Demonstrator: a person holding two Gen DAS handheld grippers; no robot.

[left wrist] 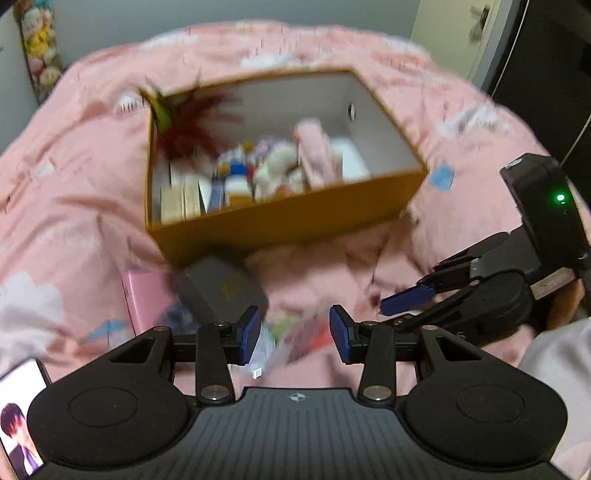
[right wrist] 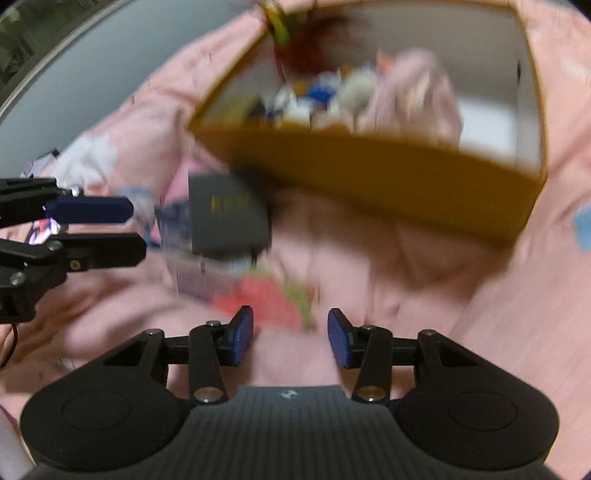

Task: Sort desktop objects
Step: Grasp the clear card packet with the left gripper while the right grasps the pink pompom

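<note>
An open yellow cardboard box (left wrist: 291, 218) sits on a pink bedspread, holding plush toys, small boxes and a red feathery thing (left wrist: 192, 125). It also shows in the right wrist view (right wrist: 388, 173). In front of it lie a dark grey box (left wrist: 221, 290), a pink book (left wrist: 147, 301) and a clear packet with red and green print (left wrist: 295, 338). My left gripper (left wrist: 294, 334) is open just above the packet. My right gripper (right wrist: 290, 338) is open and empty, near the packet (right wrist: 266, 299) and the dark box (right wrist: 227, 218).
The right gripper's body (left wrist: 480, 291) is close on the right in the left wrist view. A phone (left wrist: 18, 417) with a lit screen lies at bottom left. A door (left wrist: 458, 33) is behind the bed. Both views are motion-blurred.
</note>
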